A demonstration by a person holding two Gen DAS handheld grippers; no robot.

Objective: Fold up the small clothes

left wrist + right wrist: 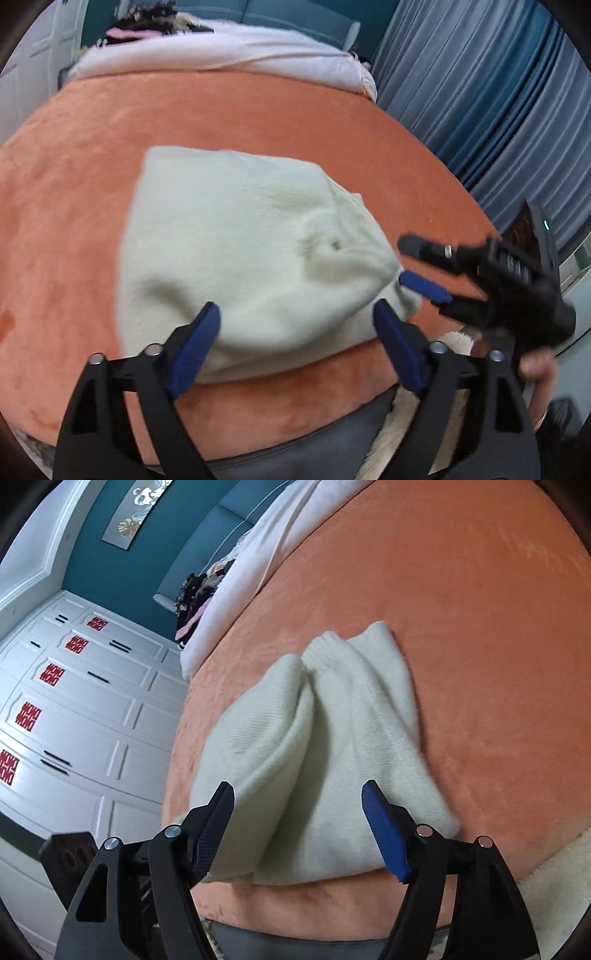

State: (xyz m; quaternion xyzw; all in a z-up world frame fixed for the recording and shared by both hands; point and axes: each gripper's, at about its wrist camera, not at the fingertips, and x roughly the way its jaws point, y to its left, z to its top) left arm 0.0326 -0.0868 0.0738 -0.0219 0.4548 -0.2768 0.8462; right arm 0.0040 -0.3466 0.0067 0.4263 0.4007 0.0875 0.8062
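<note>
A cream knitted garment lies partly folded on the orange bedspread. It also shows in the right wrist view, with a ribbed cuff at its far end and a deep crease down the middle. My left gripper is open just above the garment's near edge and holds nothing. My right gripper is open over the garment's near end. In the left wrist view the right gripper sits at the garment's right corner, jaws apart.
A white-pink duvet is bunched at the head of the bed with dark clothes piled beyond it. Blue curtains hang on the right. White wardrobes stand on the left. The bed's near edge is close below the grippers.
</note>
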